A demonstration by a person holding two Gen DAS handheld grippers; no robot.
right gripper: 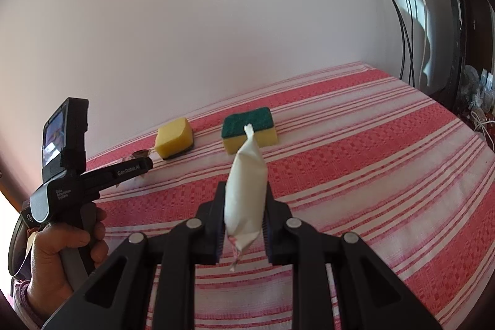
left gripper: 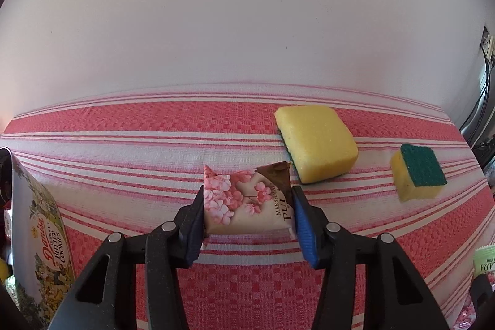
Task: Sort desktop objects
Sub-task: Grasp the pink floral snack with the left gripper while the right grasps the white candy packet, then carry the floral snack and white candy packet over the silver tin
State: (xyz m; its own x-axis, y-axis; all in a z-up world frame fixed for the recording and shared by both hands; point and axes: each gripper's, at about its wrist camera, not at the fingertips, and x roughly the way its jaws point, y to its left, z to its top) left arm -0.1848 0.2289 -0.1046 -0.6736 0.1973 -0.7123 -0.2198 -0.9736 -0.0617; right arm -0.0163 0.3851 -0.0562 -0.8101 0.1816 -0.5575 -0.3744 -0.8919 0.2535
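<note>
Left claw (left gripper: pixel 247 221): closed onto the floral marshmallow packet (left gripper: pixel 247 200), one blue pad at each short end.
Floral marshmallow packet: lies flat on the striped cloth (left gripper: pixel 123 126) of the counter, long axis running across the left wrist view from pad to pad; brown corner at the far right, pink blossoms to the left.
Right claw (right gripper: pixel 243 225): clamped tight on a white packet (right gripper: pixel 246 190), held clear above the cloth.
White packet: long axis points away from the claw and upward, its crimped far tip in front of the green-topped sponge (right gripper: pixel 249 129); the other crimped end hangs down between the pads.
Sponges: the green-topped sponge sits scourer side up; a yellow sponge (left gripper: pixel 315 141) rests scourer side down, just beyond the floral packet's brown corner, slightly apart from it.
Cookie tin (left gripper: pixel 46 243): at the left edge of the left wrist view, label reading sideways.
Person's hand (right gripper: pixel 65 249): grips the left tool's handle.
</note>
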